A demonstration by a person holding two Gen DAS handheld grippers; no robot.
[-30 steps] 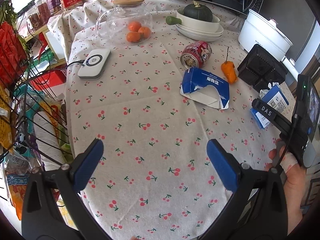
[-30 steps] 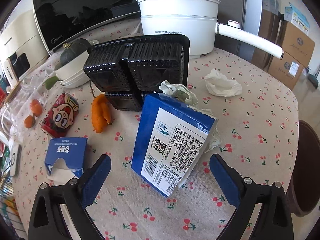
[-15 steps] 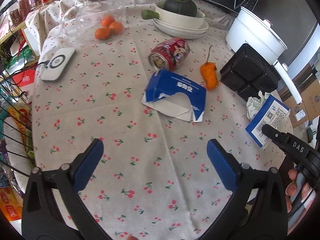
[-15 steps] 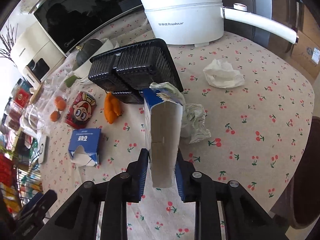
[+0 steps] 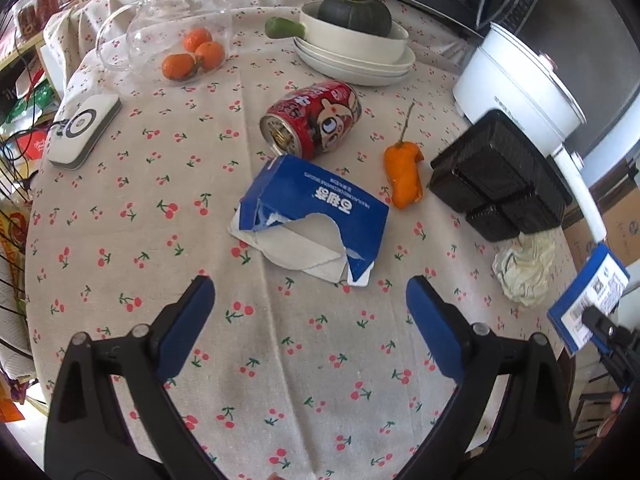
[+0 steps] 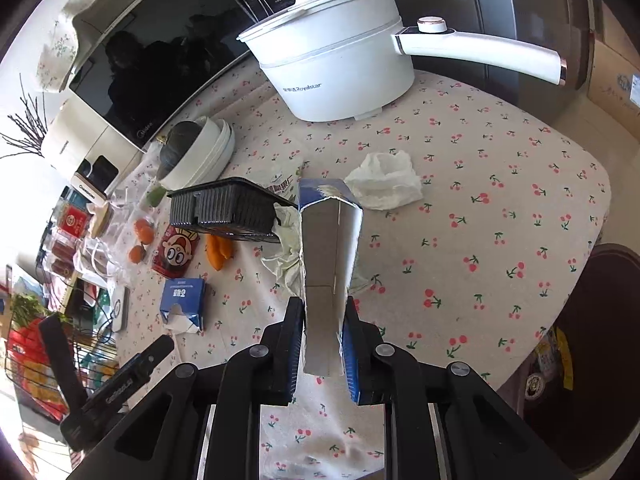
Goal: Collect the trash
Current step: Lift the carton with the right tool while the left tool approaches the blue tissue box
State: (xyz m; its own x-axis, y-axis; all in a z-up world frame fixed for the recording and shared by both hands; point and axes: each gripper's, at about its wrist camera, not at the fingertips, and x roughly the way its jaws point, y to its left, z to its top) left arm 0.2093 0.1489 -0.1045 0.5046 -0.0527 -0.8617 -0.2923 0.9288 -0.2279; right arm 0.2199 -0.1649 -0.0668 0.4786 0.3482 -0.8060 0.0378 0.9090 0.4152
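My right gripper point(image 6: 322, 340) is shut on a blue and white carton point(image 6: 326, 264) and holds it up above the table; the carton also shows at the right edge of the left wrist view point(image 5: 588, 300). My left gripper point(image 5: 308, 320) is open and empty, just short of a torn blue box point(image 5: 316, 216) lying flat on the cherry-print tablecloth point(image 5: 160, 240). Beyond the box lie a red can point(image 5: 312, 120) on its side and an orange pepper point(image 5: 404, 174). Crumpled paper point(image 5: 524, 272) lies by a black plastic tray point(image 5: 500, 184). A white tissue wad point(image 6: 384, 180) lies further right.
A white electric pot point(image 6: 332, 64) with a long handle, stacked bowls holding a green squash point(image 5: 354, 12), a glass dome over oranges point(image 5: 180, 36) and a white charger point(image 5: 84, 130) stand around the table. A wire rack point(image 5: 8, 216) is at the left; a dark bin point(image 6: 600, 340) is beyond the table's right edge.
My right gripper closed on the blue carton and lifted it off the table. My left gripper moved forward toward the torn blue box, still open.
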